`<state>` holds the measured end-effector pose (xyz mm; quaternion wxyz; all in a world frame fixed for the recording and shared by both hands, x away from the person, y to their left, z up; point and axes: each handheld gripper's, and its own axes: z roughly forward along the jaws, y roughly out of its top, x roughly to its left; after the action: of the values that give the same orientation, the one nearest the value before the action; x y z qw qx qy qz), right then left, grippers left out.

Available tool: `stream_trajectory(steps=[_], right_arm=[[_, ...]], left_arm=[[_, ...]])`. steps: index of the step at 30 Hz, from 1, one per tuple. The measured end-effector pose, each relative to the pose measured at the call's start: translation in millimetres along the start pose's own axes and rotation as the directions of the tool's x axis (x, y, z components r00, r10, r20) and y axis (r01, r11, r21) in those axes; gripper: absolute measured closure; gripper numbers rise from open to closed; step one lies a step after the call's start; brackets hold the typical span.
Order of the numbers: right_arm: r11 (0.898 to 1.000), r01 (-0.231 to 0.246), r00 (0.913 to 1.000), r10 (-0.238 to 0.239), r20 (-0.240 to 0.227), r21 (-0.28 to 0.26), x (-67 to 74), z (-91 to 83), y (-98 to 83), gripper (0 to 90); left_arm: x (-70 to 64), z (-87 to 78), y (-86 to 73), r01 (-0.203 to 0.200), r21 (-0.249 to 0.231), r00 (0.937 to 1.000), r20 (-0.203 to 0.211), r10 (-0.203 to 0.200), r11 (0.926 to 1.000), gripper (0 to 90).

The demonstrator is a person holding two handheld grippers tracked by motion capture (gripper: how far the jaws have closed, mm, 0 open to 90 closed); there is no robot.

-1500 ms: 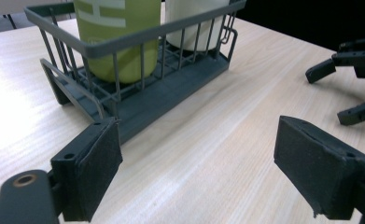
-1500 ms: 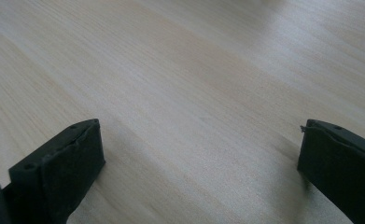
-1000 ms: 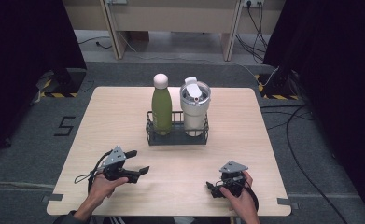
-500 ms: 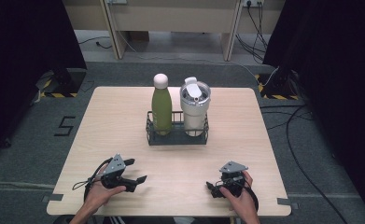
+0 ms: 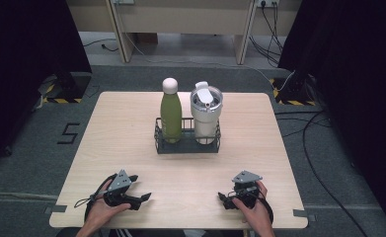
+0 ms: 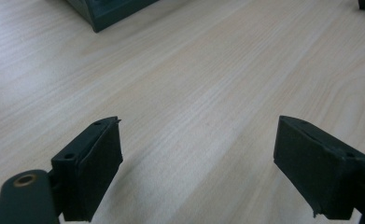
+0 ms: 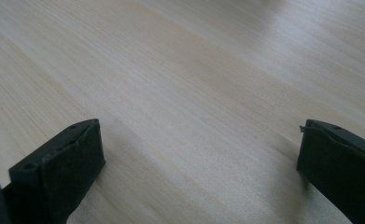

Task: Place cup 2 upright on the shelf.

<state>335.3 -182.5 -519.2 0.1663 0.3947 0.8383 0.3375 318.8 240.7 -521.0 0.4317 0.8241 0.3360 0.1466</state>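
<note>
A green bottle (image 5: 171,111) with a cream cap and a white lidded tumbler (image 5: 206,113) stand upright side by side in a black wire rack (image 5: 186,147) at the table's middle. My left gripper (image 5: 141,187) is low over the wooden table (image 5: 131,143) near its front left, held in a hand, pointing right. Its jaws stand apart in the left gripper view, where the left gripper (image 6: 196,126) has only bare wood between them. My right gripper (image 5: 222,199) rests at the front right, pointing left. The right gripper (image 7: 200,126) is open too, with nothing between its jaws.
A corner of the rack (image 6: 105,11) shows at the top of the left gripper view. Bare tabletop lies between the two grippers and the rack. Cables trail across the grey floor (image 5: 328,148) to the right of the table.
The left hand has drawn its gripper toward the table's near edge and lowered it. The right gripper, the bottle and the tumbler have not moved.
</note>
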Motion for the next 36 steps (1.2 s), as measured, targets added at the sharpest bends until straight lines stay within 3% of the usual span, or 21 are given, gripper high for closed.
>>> stream_trajectory(steps=[5,8,16,21,28,36], right_arm=[[1.000,0.000,1.0000,0.000,-0.001,0.000,-0.1,0.0,0.0,0.9],[1.000,-0.004,1.0000,0.004,-0.001,0.001,0.3,0.0,0.0,0.9],[1.000,0.000,1.0000,0.000,0.000,0.000,0.0,0.0,0.0,0.9],[1.000,0.000,1.0000,0.000,0.000,0.000,0.0,0.0,0.0,0.9],[1.000,0.000,1.0000,0.000,0.000,0.000,0.0,0.0,0.0,0.9],[1.000,0.001,1.0000,-0.001,0.000,0.000,0.0,0.0,0.0,0.9]], left_arm=[[-1.1,-4.8,-1.8,-0.006,-0.006,0.9995,-0.030,0.006,1.0000,14.9],[-1.9,-5.7,-3.7,0.007,-0.016,0.9996,-0.026,-0.007,0.9999,14.9],[-6.8,-9.4,-7.2,-0.006,-0.017,0.9991,-0.043,0.006,0.9998,14.9],[-8.2,-11.1,-9.3,-0.005,0.007,0.9989,-0.046,0.006,1.0000,14.9],[-12.8,-9.1,-11.0,-0.018,0.088,0.9986,-0.049,0.022,0.9960,14.8],[-12.4,-9.2,-11.5,-0.007,0.096,0.9995,-0.029,0.009,0.9954,13.7]])
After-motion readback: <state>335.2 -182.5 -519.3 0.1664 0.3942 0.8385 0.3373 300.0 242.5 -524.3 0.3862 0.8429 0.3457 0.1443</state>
